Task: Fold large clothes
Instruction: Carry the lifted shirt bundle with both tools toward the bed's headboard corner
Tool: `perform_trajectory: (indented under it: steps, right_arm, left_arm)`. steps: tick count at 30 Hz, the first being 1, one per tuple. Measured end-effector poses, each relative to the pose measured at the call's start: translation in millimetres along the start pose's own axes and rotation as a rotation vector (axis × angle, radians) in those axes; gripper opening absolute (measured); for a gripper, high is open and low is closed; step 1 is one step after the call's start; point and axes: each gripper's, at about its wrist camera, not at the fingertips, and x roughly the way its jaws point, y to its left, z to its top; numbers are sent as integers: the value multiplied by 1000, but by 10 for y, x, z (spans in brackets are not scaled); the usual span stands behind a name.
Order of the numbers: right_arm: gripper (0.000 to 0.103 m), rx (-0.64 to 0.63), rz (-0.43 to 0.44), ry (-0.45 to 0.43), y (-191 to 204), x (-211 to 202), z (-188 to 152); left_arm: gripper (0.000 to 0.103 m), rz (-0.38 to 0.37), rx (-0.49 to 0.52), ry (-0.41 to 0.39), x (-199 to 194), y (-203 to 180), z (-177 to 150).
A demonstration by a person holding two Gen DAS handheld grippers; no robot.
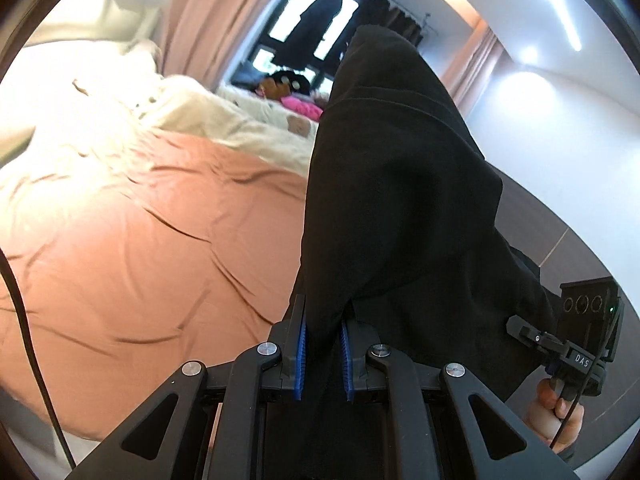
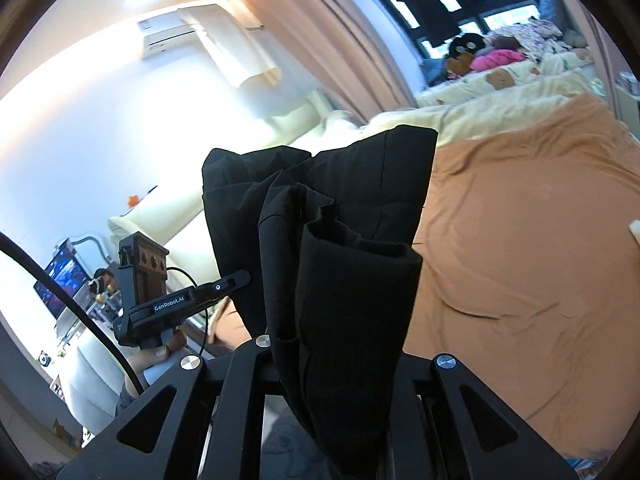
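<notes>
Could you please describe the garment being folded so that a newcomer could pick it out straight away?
Start at the wide bed with the orange sheet. Above its near edge, the black garment hangs bunched between the left gripper and the right gripper. It is the only dark cloth near the bed; the bedding beyond it is cream.

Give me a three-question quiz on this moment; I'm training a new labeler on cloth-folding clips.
1. True or false: the black garment lies flat on the orange bedsheet.
2. What sits between the blue pads of the left gripper?
3. The right gripper is: A) open and free, B) shut on the garment, C) out of sight.

Key
1. False: it is lifted clear of the bedsheet, held by both grippers.
2. A bunched part of the black garment.
3. B
</notes>
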Motion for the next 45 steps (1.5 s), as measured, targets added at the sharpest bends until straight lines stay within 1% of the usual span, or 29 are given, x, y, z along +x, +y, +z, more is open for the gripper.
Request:
perform_trajectory:
  steps: [1,3,7,9,12,20,22,24,27,29,31,33,38,40,42,45]
  right_arm:
    - [9,-10,7,4,51,27,-16]
    - [9,-28,19,12,13,177,49]
    - [9,-68,51,34,113,545,186]
    - [9,-82,68,46,168,672,198]
    - [9,-104,105,75,239,936,233]
    - [9,-138,153,139,399,1522,361]
    - [9,-149,163,153,476,1678,383]
    - [9,-157,173,167,525,1845,403]
    - [9,-161,193,186,595,2123,459]
    - [9,-164,210,196,638,2320,499]
    - [9,-167,228,207,675,2505,535]
    - [9,-175,251,223,723,2703,585]
    - [9,-199,306,259,907,3289,675]
    - [9,-199,327,270,942,3496,677]
    - [9,-188,352,276,958,3690,690]
    - [9,-190,393,294,1030,3998,685]
  left_arm:
    - [14,10,-2,-10,-113,57,2]
    - [14,27,-16,-31,-294,198,16]
    - [14,55,-37,-73,-651,470,1]
    - [14,72,-48,-92,-837,616,1]
    - [14,97,-61,-114,-1054,813,10]
    - [14,173,-99,-167,-1593,1408,46]
    - [14,187,-109,-179,-1665,1573,60]
    - [14,197,-117,-188,-1692,1651,33]
    - [14,218,-145,-200,-1835,1967,69]
    - [13,234,-149,-210,-1941,2082,46]
    - [13,265,-140,-219,-2035,2236,95]
    - [13,275,-151,-237,-2101,2396,146]
    - [13,356,-144,-255,-2264,2798,279]
    - [13,397,-155,-263,-2322,2951,368]
    - [13,422,-172,-268,-2391,3133,402]
    - [13,489,-174,-275,-2506,3304,454]
